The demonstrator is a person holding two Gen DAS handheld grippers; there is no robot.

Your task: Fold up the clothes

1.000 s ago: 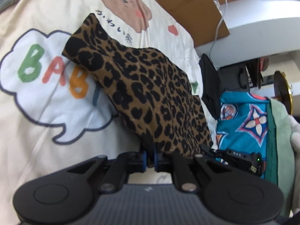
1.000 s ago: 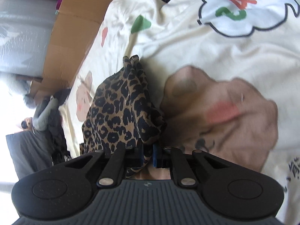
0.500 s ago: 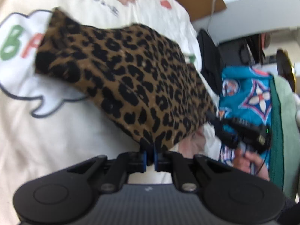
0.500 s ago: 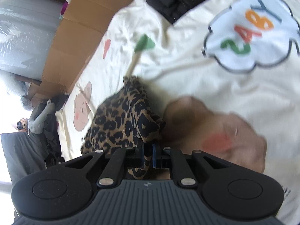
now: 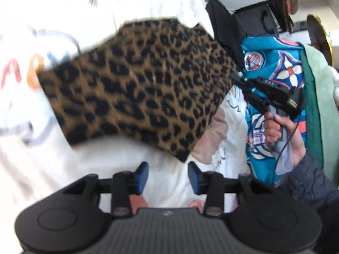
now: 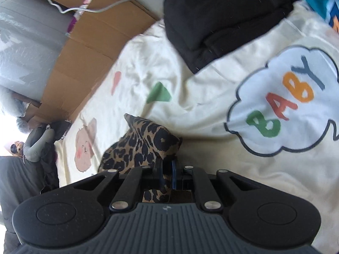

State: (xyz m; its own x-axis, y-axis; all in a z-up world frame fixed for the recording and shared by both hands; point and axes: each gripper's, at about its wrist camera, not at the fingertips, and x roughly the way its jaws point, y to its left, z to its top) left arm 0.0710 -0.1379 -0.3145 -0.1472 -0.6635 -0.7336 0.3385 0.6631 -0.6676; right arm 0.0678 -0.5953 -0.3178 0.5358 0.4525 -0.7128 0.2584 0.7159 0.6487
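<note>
Two tongs are handling a leopard-print cloth [image 5: 139, 84]: left tongs [image 5: 168, 177] are opening empty, right tongs [image 6: 167, 169] are pinching it; the fold may be sagging loose.

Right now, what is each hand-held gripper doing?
Left hand-held gripper: jaws opening, nothing between them; leopard-print garment lies just beyond.
Right hand-held gripper: shut on the leopard-print garment.

Leopard-print garments: one [image 5: 144, 84]
Claws: two, the left claw [image 5: 167, 176] near, the right claw [image 5: 241, 80] at the far right
Black folded garments: one [image 6: 222, 14]
Teal patterned cloths: one [image 5: 273, 67]
Cartoon bedsheets: one [image 6: 211, 97]
Cardboard boxes: one [image 6: 89, 42]
</note>
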